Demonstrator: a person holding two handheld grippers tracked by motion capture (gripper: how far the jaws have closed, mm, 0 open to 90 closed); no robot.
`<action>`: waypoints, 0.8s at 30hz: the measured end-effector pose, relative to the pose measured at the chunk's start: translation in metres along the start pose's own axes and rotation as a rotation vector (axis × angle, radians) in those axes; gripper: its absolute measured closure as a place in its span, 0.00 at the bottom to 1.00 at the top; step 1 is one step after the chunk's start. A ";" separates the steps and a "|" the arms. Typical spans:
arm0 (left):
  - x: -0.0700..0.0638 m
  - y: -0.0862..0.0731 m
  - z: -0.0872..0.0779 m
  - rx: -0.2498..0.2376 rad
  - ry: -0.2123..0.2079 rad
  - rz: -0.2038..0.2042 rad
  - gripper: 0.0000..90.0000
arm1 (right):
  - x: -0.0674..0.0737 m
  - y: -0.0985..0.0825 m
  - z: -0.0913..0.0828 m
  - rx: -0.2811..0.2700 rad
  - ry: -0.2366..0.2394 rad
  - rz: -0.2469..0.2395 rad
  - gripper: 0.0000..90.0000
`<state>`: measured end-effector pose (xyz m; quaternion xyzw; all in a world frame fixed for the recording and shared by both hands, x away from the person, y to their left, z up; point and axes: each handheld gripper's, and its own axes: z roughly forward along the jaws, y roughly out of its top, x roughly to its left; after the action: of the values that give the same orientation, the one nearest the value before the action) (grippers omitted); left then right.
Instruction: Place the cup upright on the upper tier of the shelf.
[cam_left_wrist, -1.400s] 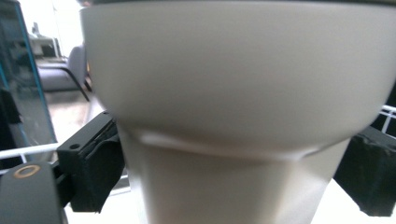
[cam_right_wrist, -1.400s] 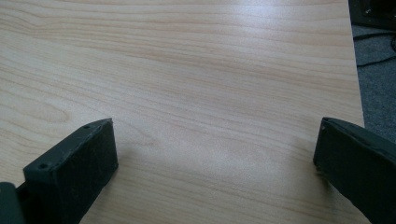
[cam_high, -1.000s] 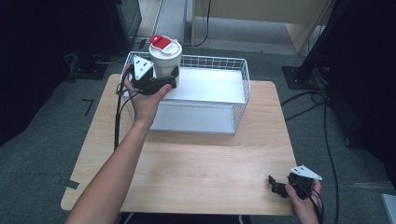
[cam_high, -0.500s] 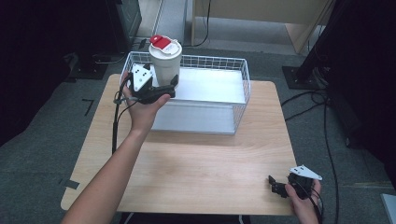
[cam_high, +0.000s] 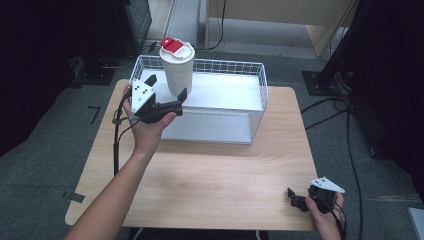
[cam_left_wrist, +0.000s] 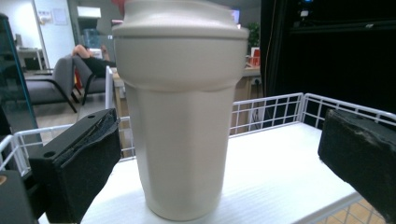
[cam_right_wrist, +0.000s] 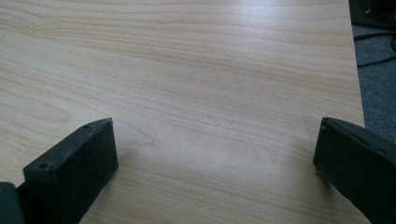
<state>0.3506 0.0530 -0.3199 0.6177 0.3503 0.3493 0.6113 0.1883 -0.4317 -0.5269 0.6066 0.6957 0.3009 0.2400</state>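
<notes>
Wooden table (cam_high: 210, 170), wire basket (cam_high: 250, 107) at far edge. Left gripper (cam_high: 167, 90) stretched forward on a straight forearm, jaws wide apart flanking cup (cam_left_wrist: 180, 112) without contact; cup upright in basket's left end. Right gripper (cam_high: 295, 197) low near table's near right corner, jaws spread, empty.

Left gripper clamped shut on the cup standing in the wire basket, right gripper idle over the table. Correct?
Not quite: the left gripper is open. The left gripper view shows a gap between each pad and the cup. The cup does stand in the wire basket, and the right gripper is idle over the table.
</notes>
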 end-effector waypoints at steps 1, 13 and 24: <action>0.000 0.000 0.000 0.000 0.000 0.000 0.00 | 0.000 0.000 0.000 0.000 0.000 0.000 0.00; -0.002 -0.003 -0.046 -0.020 -0.046 -0.018 0.00 | 0.000 0.000 0.000 -0.002 0.000 -0.002 0.00; 0.009 -0.030 -0.088 0.000 -0.037 -0.024 0.00 | 0.000 0.000 0.000 0.000 0.000 -0.001 0.00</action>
<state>0.2798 0.1059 -0.3493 0.6196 0.3463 0.3304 0.6221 0.1883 -0.4318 -0.5269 0.6062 0.6959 0.3007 0.2404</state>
